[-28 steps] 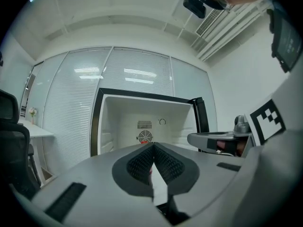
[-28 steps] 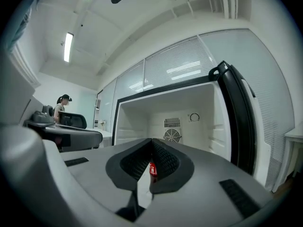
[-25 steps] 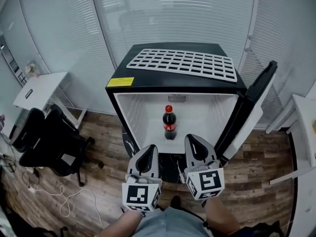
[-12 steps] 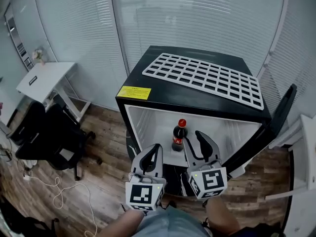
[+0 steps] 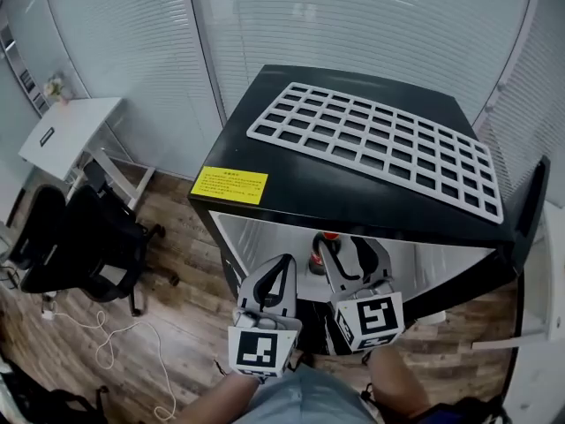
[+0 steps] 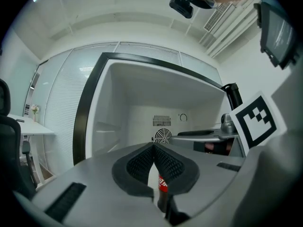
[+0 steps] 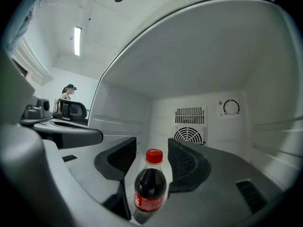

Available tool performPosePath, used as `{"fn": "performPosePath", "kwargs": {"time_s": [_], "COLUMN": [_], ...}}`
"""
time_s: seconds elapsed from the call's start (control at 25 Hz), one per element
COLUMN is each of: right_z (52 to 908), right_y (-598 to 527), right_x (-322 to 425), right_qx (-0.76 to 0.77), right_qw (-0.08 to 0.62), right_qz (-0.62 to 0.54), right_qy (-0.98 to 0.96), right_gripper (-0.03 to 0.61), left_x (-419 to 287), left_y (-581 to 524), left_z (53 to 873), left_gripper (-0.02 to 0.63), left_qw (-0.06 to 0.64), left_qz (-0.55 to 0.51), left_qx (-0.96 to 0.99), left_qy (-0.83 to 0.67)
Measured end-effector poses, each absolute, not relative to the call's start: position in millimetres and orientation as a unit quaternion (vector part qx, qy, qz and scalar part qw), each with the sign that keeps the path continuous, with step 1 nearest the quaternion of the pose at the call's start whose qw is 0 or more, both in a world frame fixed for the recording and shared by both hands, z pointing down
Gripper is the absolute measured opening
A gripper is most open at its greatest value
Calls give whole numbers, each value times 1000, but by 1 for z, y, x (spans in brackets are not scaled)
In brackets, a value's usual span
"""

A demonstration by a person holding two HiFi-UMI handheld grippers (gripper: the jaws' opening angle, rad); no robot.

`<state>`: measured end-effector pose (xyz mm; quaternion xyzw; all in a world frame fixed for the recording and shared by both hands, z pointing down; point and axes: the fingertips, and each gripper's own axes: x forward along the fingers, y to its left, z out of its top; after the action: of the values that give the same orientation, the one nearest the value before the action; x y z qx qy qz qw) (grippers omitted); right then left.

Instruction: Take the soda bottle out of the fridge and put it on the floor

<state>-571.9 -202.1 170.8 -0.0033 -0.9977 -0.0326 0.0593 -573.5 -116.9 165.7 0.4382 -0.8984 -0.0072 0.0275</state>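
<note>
The soda bottle (image 7: pixel 150 186), dark with a red cap and red label, stands upright on the white floor of the open black fridge (image 5: pixel 353 197). My right gripper (image 7: pixel 151 156) reaches inside. Its jaws are opening, and the bottle stands between them with a gap on each side. In the head view the fridge top hides most of the bottle (image 5: pixel 316 260), just left of the right gripper (image 5: pixel 347 247). My left gripper (image 5: pixel 274 283) hangs shut and empty in front of the fridge opening. A strip of the bottle (image 6: pixel 162 186) shows under the left gripper (image 6: pixel 154 148).
A white grid rack (image 5: pixel 380 144) lies on the fridge top, beside a yellow label (image 5: pixel 229 185). The fridge door (image 5: pixel 530 210) stands open at the right. A black office chair (image 5: pixel 79 246), a white table (image 5: pixel 66 135) and a floor cable (image 5: pixel 97 325) are at the left.
My right gripper has gone from shut to open and pushed into the fridge around the bottle. The head view has moved closer, so the fridge top now hides most of the inside.
</note>
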Motion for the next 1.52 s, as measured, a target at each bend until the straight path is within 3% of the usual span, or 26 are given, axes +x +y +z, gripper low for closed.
{"fn": "performPosePath", "kwargs": {"time_s": [0.48,0.84,1.52], "right_z": [186,192,205], "right_y": [-205,-209,-210], "right_x": [-607,-616,-613], "right_qx": [-13,-8,-2], "right_qw": [94,109,135], "right_qz": [-40,-50,-52], "right_qy": [-995,-993,-989], "right_gripper": [213,156,120], "left_x": [-593,-597,-602], "left_y": [-125,-128,-124], "left_z": [171,175,177], "left_gripper": [11,11,11], "left_qw": [34,40,41], "left_qz": [-2,-3,-8], "left_qx": [436,437,438], "left_qy": [-899,-899,-898]}}
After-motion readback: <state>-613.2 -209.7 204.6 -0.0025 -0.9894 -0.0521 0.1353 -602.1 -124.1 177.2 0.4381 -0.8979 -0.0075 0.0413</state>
